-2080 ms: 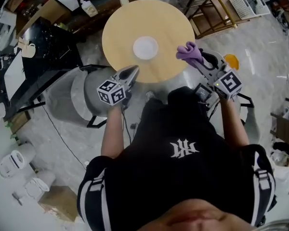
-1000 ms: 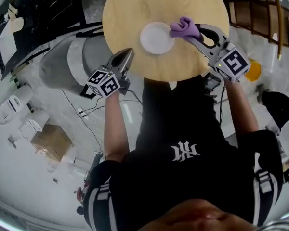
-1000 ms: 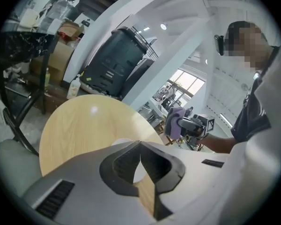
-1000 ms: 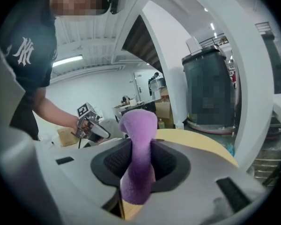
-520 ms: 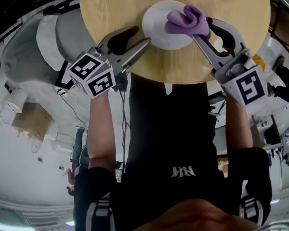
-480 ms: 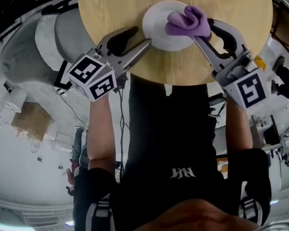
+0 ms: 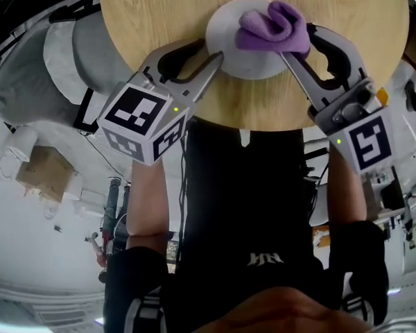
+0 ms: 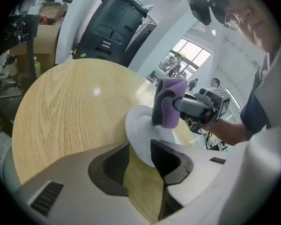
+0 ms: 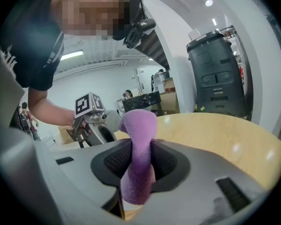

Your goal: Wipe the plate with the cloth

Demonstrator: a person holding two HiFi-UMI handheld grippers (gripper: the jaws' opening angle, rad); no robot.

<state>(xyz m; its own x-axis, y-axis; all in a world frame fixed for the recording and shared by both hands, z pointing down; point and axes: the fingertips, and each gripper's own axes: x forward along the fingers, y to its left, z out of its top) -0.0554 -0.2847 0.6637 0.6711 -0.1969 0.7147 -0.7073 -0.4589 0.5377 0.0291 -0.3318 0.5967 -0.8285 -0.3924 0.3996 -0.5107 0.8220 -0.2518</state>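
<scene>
A white plate (image 7: 244, 53) lies on the round wooden table (image 7: 159, 12), near its front edge. My right gripper (image 7: 298, 41) is shut on a folded purple cloth (image 7: 274, 28), which rests over the right part of the plate. In the right gripper view the cloth (image 9: 138, 144) stands pinched between the pads. My left gripper (image 7: 211, 50) reaches in from the left. Its jaws are closing with the plate's near rim (image 8: 139, 142) between them, and bare wood still shows in the gap. The cloth (image 8: 168, 102) hangs beyond that rim.
A tall black machine (image 8: 117, 27) stands behind the table and also shows as the black machine (image 9: 218, 74) in the right gripper view. A grey rounded seat (image 7: 76, 68) sits left of the table. A cardboard box (image 7: 38, 172) lies on the floor.
Both grippers came down to the plate. The cloth moved from beside the plate onto it. The left jaws, shut before, spread apart and now straddle the plate's rim.
</scene>
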